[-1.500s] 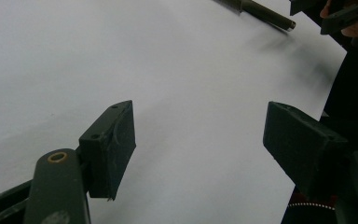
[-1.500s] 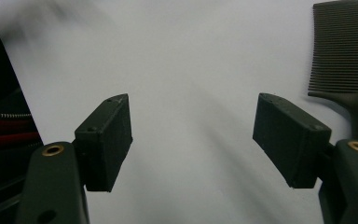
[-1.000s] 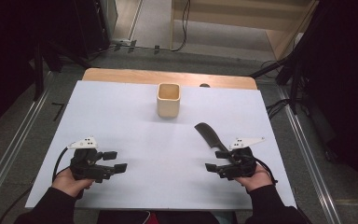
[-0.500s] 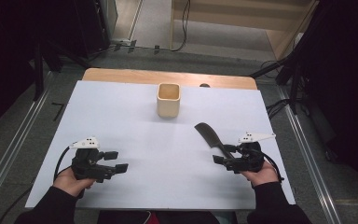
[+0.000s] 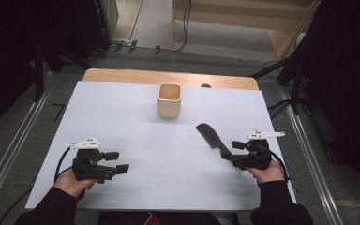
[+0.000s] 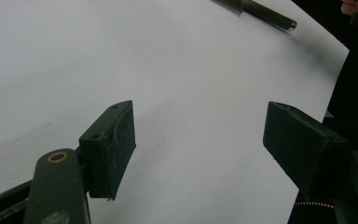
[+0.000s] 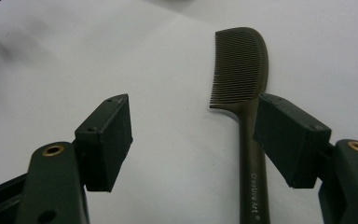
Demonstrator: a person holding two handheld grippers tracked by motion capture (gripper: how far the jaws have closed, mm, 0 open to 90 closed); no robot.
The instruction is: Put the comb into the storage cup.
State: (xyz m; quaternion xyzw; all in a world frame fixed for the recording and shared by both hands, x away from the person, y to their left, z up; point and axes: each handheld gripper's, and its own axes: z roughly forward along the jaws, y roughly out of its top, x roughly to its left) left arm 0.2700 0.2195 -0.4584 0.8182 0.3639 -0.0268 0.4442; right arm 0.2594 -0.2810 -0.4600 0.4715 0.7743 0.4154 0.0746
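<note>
On the left side of the table, which was covered with a white sheet, we saw the left gripper held low in the person's left hand, near the front edge. Its jaws were spread wide, and in the left gripper view there was nothing between them, just the bare white sheet below. A black cable ran from this gripper in a curve toward the person's sleeve. Moving toward the middle, a small cup of light wooden colour stood upright near the far edge of the sheet, well apart from both grippers, and its opening faced up. To the right of the middle lay the comb, dark and flat on the sheet, with its toothed head pointing toward the cup and its long handle pointing toward the person's right hand. The right gripper was at the handle end of the comb, and we saw its jaws spread too. In the right gripper view the comb lay closer to the right jaw than to the left one; the handle passed just beside and partly under that right jaw, while the left jaw stood well apart from it over the bare sheet. We could not tell if the right jaw touched the handle. The teeth of the comb faced to the left jaw in that view.
</note>
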